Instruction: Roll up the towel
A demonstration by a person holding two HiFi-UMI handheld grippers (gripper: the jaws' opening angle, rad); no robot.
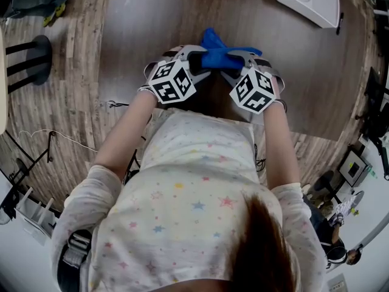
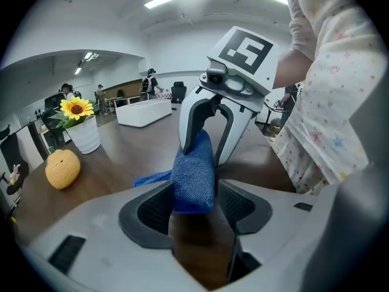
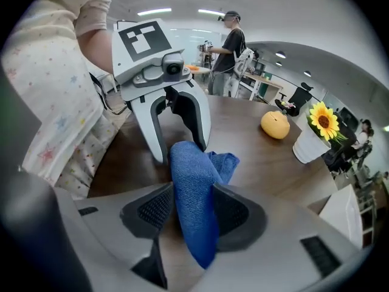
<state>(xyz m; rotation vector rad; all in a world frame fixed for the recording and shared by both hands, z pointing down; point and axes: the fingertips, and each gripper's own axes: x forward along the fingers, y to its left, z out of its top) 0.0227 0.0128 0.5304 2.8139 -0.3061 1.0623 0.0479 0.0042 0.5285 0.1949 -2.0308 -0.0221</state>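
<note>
**Item:** towel (image 1: 222,58), blue, bunched into a thick roll.
**Location:** over the near part of the dark wooden table (image 1: 152,17), directly ahead of the person and strung between the two grippers. It is unclear whether the roll rests on the tabletop or hangs just above it.
**Long axis:** left to right across the head view, from one gripper to the other. One loose corner trails off the roll toward the far side of the table.

**Left gripper** (image 2: 196,198): jaws spread wide with one end of the roll between them. The cloth leans on one pad and a gap shows at the other, so there is no squeeze.
**Right gripper** (image 3: 191,208): jaws clamped on the other end of the roll, both pads pressing the cloth. A short length sticks out behind the pads toward the camera.
**Both grippers:** they face each other, tips close together, angled downward.

**Surroundings:**
- Yellow-orange fruit (image 2: 62,168), round, on the table, well apart from the towel on the far side.
- Sunflower pot (image 2: 84,135), white, just beyond the fruit.
- White tray (image 1: 307,0), at the table's far right in the head view, well apart.
- Black chair (image 1: 30,59), on the plank floor left of the table.
- Standing person (image 3: 232,41), in the room beyond the table.
</note>
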